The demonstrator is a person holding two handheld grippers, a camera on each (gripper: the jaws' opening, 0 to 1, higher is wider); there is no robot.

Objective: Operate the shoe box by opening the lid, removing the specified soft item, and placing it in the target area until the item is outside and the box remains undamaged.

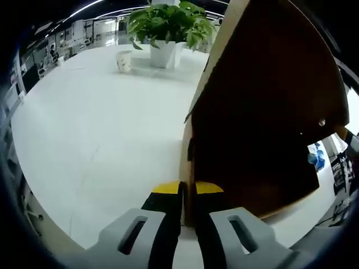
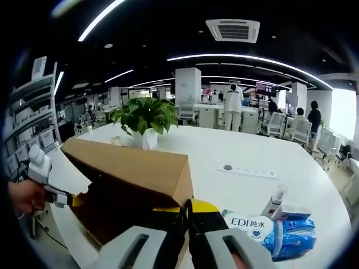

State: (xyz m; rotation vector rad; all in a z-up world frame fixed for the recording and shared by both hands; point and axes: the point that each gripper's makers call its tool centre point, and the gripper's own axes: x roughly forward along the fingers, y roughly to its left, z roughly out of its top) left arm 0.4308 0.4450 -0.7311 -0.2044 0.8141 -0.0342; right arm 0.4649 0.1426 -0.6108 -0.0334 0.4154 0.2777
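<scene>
Cardboard lid [image 1: 263, 106] in left gripper [image 1: 188, 196]

**Readable text: one label**

In the right gripper view, a white and blue soft pack [image 2: 268, 231] lying on the white table [image 2: 247, 154], to the right of the cardboard box [image 2: 132, 168], reads "EDI" followed by Chinese characters "纯水". Other print on it is too small to read.

The left hand-held gripper [image 1: 188, 193] pinched the cardboard flap [image 1: 263, 112] at right; a potted plant [image 1: 168, 28] and cup [image 1: 124, 60] stood upper centre on the table [image 1: 101, 140].
</scene>
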